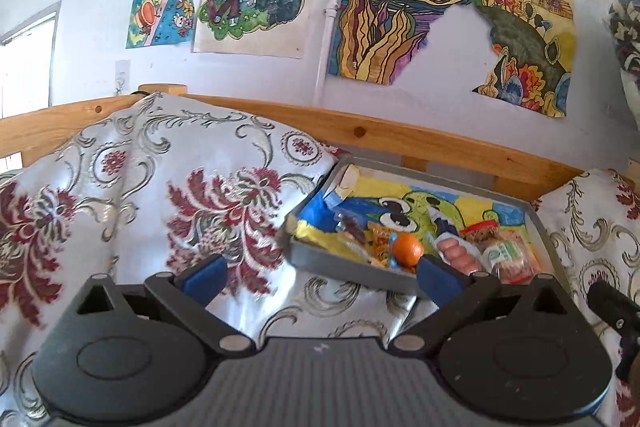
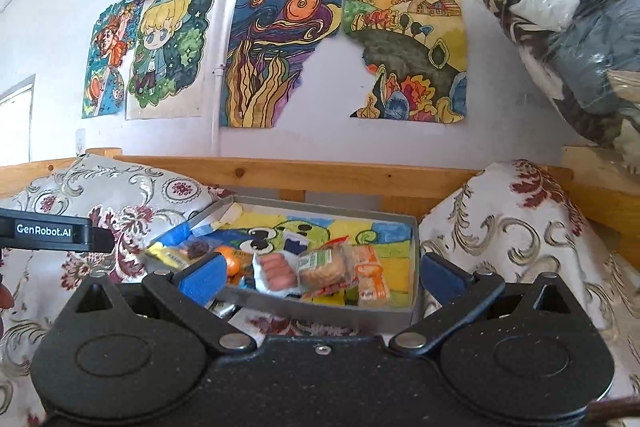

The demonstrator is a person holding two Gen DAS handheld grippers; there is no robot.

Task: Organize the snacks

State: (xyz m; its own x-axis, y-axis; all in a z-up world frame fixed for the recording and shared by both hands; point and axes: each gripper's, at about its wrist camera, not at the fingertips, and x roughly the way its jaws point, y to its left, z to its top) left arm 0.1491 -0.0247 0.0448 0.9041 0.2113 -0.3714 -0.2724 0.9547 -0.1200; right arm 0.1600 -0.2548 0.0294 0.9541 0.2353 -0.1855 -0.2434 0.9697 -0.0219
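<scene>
Both the left tongs [image 1: 320, 273] and right tongs [image 2: 320, 277] were spread, empty. Best practice: approach the tray [image 2: 320, 311] squarely and pinch one snack, such as the orange [image 1: 407, 247].

I am working in a home bedroom: colourful hand-drawn pictures [image 2: 280, 47] are covering the wall above a pine wooden bed rail [image 2: 320, 173] and floral brocade cushions [image 1: 160, 187].

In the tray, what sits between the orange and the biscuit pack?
A clear pack of small sausages lies between the orange and the biscuit pack, inside the tray; clearest in the right wrist view.
</scene>
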